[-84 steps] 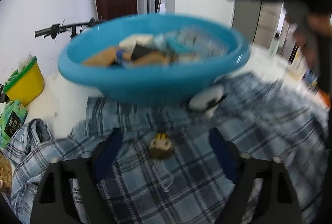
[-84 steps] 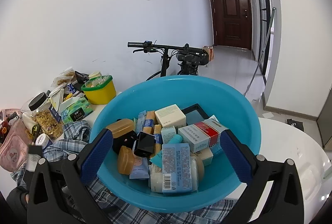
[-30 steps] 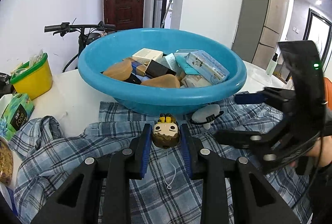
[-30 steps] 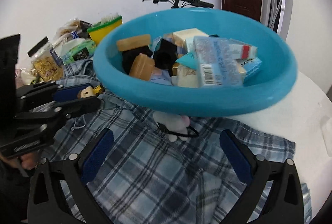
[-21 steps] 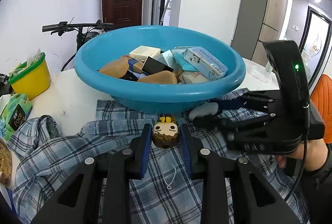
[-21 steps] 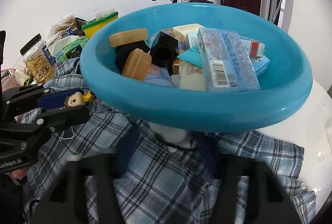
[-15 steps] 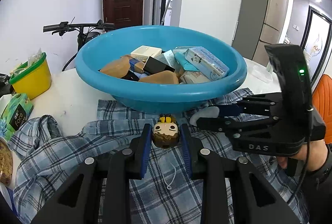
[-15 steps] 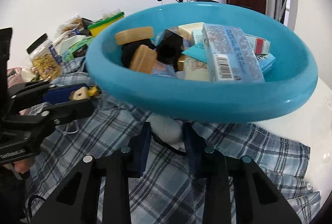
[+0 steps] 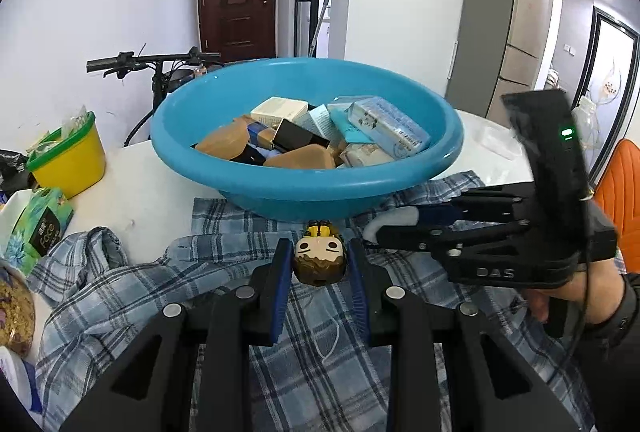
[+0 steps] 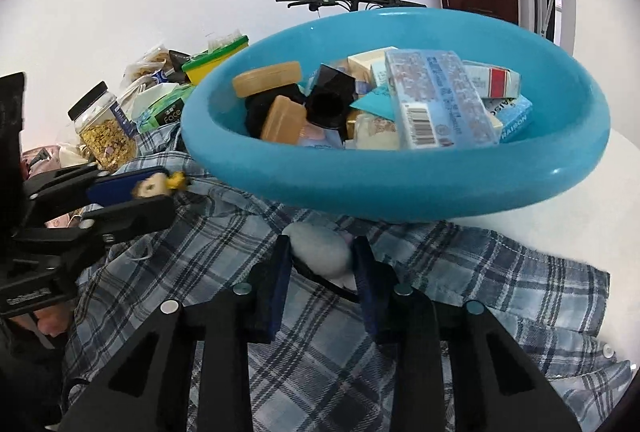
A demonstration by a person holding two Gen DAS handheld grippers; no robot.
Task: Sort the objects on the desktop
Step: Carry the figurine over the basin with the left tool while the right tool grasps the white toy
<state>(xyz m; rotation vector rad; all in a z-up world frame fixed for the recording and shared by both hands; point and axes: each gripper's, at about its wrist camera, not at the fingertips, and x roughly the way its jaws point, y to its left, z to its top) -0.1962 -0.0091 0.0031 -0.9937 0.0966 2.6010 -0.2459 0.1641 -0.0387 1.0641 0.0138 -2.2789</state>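
My left gripper (image 9: 319,262) is shut on a small brown-haired figurine (image 9: 319,261), held just above the plaid cloth (image 9: 132,296) in front of the blue basin (image 9: 304,188); it also shows in the right wrist view (image 10: 150,187). My right gripper (image 10: 320,252) is shut on a soft white toy (image 10: 318,248) under the basin's rim (image 10: 392,188); in the left wrist view the toy (image 9: 394,218) sits between its fingers. The basin holds several boxes and soap-like items.
A yellow tub (image 9: 68,160) with a green rim, a green tissue pack (image 9: 38,224) and a jar of dried flowers (image 10: 106,132) stand at the left. A bicycle (image 9: 160,72) is behind the white table (image 10: 580,232). An orange chair (image 9: 622,200) is at the right.
My right gripper moved in under the basin's rim and closed on the white toy. My left gripper stays shut on the figurine, lifted slightly.
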